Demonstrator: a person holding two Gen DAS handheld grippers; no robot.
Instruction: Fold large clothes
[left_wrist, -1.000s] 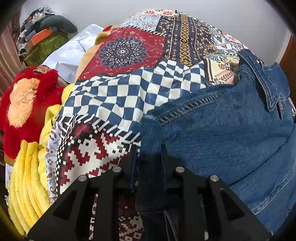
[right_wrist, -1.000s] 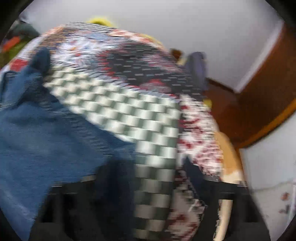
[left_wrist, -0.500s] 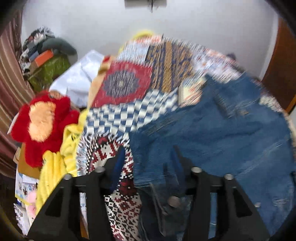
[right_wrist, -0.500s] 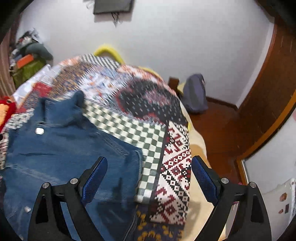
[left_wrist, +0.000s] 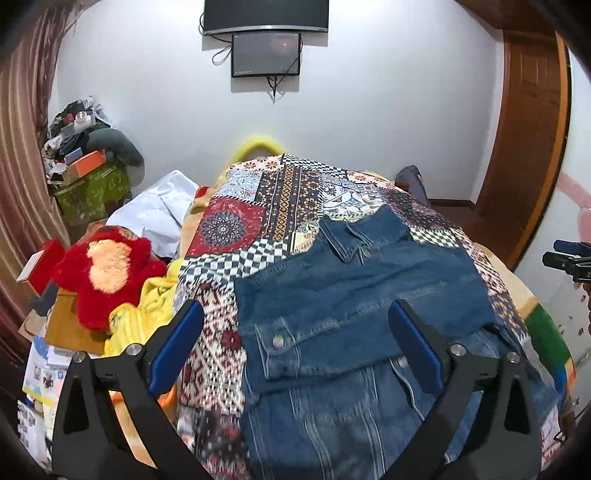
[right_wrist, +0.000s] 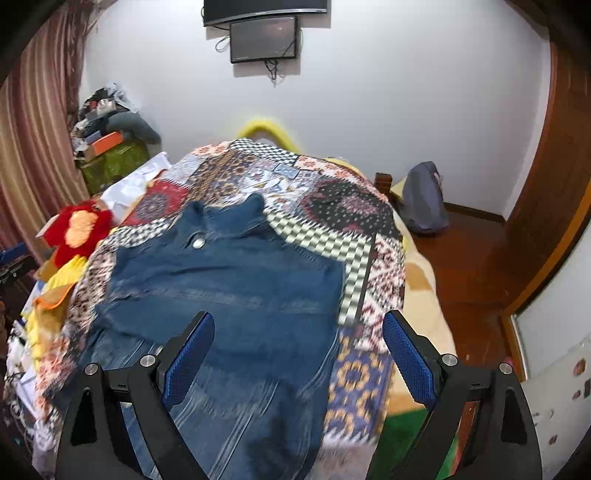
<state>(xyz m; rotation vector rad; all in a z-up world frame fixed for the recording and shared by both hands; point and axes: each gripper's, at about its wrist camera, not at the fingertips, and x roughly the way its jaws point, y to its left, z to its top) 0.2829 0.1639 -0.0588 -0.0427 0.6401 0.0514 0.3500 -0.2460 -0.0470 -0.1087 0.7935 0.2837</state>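
Left wrist: left gripper (left_wrist: 295, 345) had pinched the denim jacket (left_wrist: 354, 295) a second ago, now jaws opening, empty, jacket flat on patchwork quilt (left_wrist: 236, 229). Right wrist: right gripper (right_wrist: 298, 352) wide, empty; near hem blurred.

The jacket (left_wrist: 354, 291) lies on the bedspread (left_wrist: 236, 229), plush toy (left_wrist: 103, 273) to its left.

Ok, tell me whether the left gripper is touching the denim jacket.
Apart. The left wrist view shows the left gripper with jaws opening wide, nothing between the blue pads; the denim jacket lies flat on the patchwork bedspread beyond them.
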